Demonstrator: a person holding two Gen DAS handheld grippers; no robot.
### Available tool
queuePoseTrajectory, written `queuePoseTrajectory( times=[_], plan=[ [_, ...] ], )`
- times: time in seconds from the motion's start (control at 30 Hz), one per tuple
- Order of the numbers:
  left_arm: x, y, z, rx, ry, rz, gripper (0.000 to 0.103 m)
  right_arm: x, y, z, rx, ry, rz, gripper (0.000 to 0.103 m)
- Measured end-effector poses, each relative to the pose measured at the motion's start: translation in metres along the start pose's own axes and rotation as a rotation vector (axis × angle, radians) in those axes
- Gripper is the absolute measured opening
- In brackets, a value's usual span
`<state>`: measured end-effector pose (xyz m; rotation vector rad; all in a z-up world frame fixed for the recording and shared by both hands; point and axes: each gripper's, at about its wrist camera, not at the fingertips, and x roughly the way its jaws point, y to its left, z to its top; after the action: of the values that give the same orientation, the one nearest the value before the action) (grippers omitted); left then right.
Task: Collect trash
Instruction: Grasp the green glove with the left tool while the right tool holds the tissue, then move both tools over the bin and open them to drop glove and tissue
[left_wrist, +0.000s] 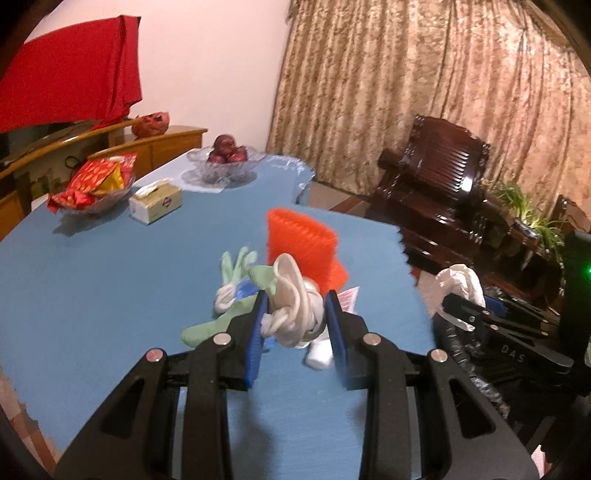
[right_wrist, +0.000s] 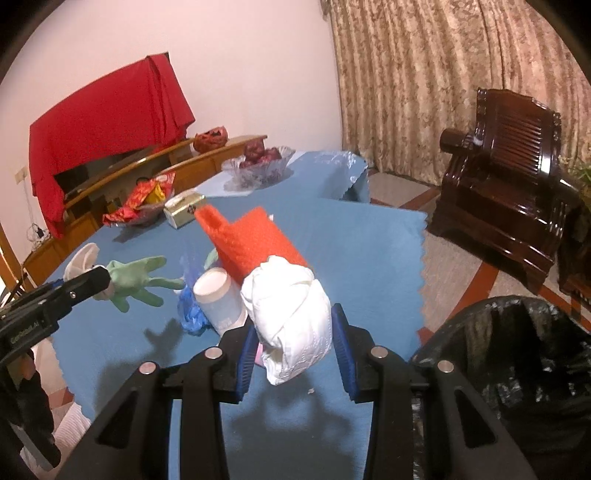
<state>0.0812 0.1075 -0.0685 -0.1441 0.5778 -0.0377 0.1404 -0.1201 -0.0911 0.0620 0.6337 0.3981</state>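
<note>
The left gripper (left_wrist: 295, 314) is clamped nearly closed on a knotted glove (left_wrist: 295, 310). The right gripper (right_wrist: 293, 332) grips a crumpled white tissue wad (right_wrist: 291, 321), jaws partly apart.

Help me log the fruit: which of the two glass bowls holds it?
The farther glass bowl, near the table's far end, holds dark red fruit. The nearer bowl, beside the tissue box, holds red snack packets.

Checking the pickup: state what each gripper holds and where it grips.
Left gripper pinches a knotted white-and-green glove bundle at its white knot. Right gripper clamps a crumpled white tissue wad around its middle.
</note>
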Motion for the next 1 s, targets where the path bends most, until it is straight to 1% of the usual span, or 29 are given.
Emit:
queuePoseTrajectory(
  times=[0.13,0.3,0.53,0.6,0.7,0.77,0.87,1.0],
  plan=[
    [-0.012,-0.019,0.009,0.023,-0.027,-0.045,0.03,-0.021,-0.008,0.007,0.004,-0.038,-0.011,0.038],
    [-0.021,-0.045,0.02,0.057,-0.054,-0.106,0.03,-0.053,-0.025,0.012,0.012,-0.083,-0.049,0.038],
    [-0.025,-0.095,0.028,0.106,-0.067,-0.234,0.03,-0.091,-0.06,0.01,0.051,-0.12,-0.126,0.038],
    [-0.021,-0.113,0.027,0.122,-0.062,-0.279,0.03,-0.099,-0.071,0.009,0.062,-0.126,-0.152,0.038],
    [-0.013,-0.139,0.024,0.158,-0.055,-0.322,0.03,-0.112,-0.092,0.005,0.088,-0.132,-0.201,0.038],
    [-0.003,-0.161,0.02,0.183,-0.04,-0.366,0.03,-0.117,-0.104,0.002,0.103,-0.132,-0.233,0.038],
    [0.01,-0.188,0.012,0.214,-0.02,-0.411,0.03,-0.126,-0.126,-0.005,0.129,-0.129,-0.287,0.038],
    [0.032,-0.221,0.003,0.248,0.008,-0.453,0.03,-0.133,-0.154,-0.017,0.168,-0.116,-0.35,0.038]
  ],
)
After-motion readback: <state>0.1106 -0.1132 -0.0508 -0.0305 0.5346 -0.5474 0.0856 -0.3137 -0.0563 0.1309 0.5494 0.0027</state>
